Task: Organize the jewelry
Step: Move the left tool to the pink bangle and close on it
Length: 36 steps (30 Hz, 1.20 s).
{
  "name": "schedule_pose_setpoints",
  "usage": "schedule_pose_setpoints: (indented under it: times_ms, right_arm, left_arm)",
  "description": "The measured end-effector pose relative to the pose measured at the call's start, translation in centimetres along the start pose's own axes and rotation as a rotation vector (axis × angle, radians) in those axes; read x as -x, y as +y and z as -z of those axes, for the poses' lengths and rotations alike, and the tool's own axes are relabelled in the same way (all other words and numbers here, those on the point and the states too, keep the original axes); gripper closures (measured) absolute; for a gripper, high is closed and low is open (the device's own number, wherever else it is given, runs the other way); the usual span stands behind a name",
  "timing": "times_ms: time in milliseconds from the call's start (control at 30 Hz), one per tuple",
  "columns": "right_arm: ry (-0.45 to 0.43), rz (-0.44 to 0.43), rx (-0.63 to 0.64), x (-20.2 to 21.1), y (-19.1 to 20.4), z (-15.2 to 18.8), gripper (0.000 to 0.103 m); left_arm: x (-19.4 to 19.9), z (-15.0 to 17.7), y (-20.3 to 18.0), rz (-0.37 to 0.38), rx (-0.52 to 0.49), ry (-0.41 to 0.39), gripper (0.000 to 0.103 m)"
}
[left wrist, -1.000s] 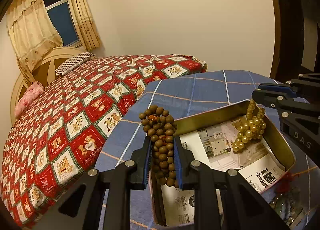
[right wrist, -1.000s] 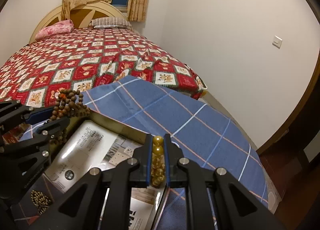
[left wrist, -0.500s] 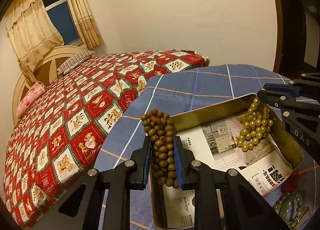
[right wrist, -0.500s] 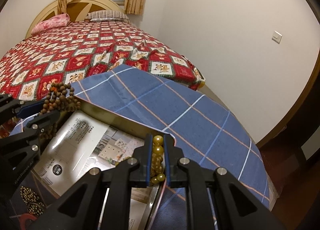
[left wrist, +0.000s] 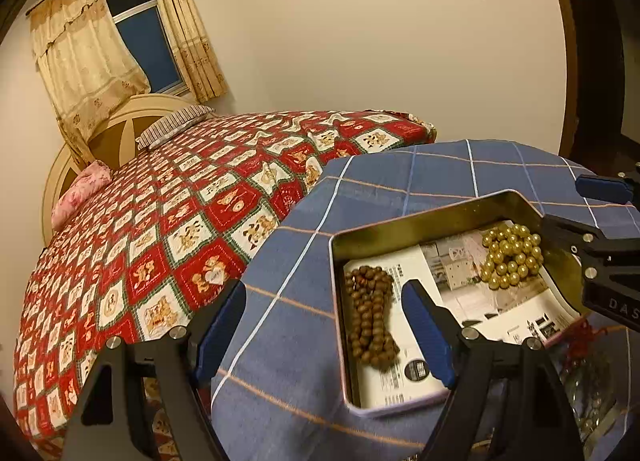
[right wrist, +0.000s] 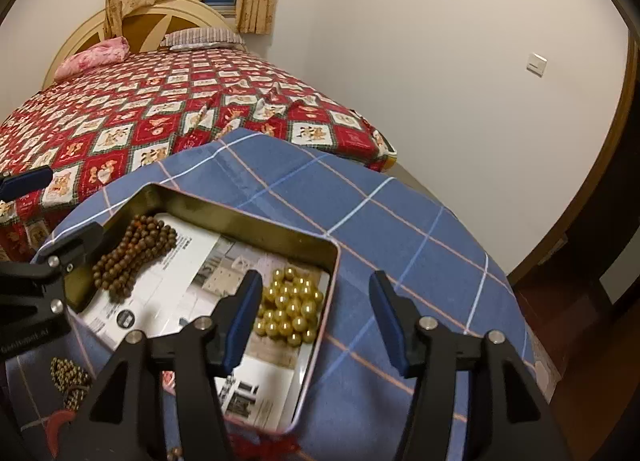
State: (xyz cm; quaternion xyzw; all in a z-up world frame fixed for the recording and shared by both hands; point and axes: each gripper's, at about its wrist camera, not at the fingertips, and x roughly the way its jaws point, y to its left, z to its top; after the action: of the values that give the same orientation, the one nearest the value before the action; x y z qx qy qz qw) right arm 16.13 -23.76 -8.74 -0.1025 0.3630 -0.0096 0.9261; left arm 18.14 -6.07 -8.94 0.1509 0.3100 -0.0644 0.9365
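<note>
Both tools, left tool (left wrist: pixel 324 325) and "DAS"-marked right tool (right wrist: pixel 316 321), are opening, holding nothing.

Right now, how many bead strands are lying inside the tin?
2. Brown wooden bead strand at the tin's left end; golden bead strand at its right end. More jewelry lies outside the tin, partly hidden.

Materials and finishes: tin tray, beads, cloth

Tin tray (left wrist: pixel 420 217): glossy brass-toned metal, lined with smooth printed paper (left wrist: pixel 404 381). Brown beads (left wrist: pixel 370 317): matt, wood-like. Gold beads (left wrist: pixel 510 257): glossy, pearly. Table cloth (left wrist: pixel 400 177): matt woven blue check. Bedspread (left wrist: pixel 160 229): soft patterned cloth.
</note>
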Motion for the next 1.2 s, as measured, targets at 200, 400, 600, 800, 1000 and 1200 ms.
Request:
schedule_pose_setpoints:
  times_ms: [200,400,600,800,1000,1200]
  right_arm:
    - [-0.01,-0.004,-0.009,1.7,0.3,1.3,0.036]
    - [-0.018,-0.007,-0.018,3.4,0.8,3.0,0.034]
    - [-0.008,-0.015,-0.034,4.4,0.9,5.2,0.033]
    - [0.005,-0.012,-0.072,5.3,0.4,7.4,0.031]
    - [0.014,0.003,-0.083,6.4,0.2,9.7,0.027]
    - [0.019,0.019,-0.078,7.2,0.3,11.9,0.027]
  left_arm:
    - [1.3,1.1,-0.1,0.001,-0.001,0.006,0.023]
    - [2.5,2.5,-0.4,0.012,0.006,0.018,0.023]
    - [3.5,4.1,-0.8,0.016,0.002,0.037,0.023]
    - [4.8,6.6,-0.6,0.007,-0.01,0.06,0.023]
    - [6.2,8.9,-0.3,0.019,-0.01,0.083,0.023]
    - [7.2,11.1,-1.2,0.04,-0.011,0.117,0.023]
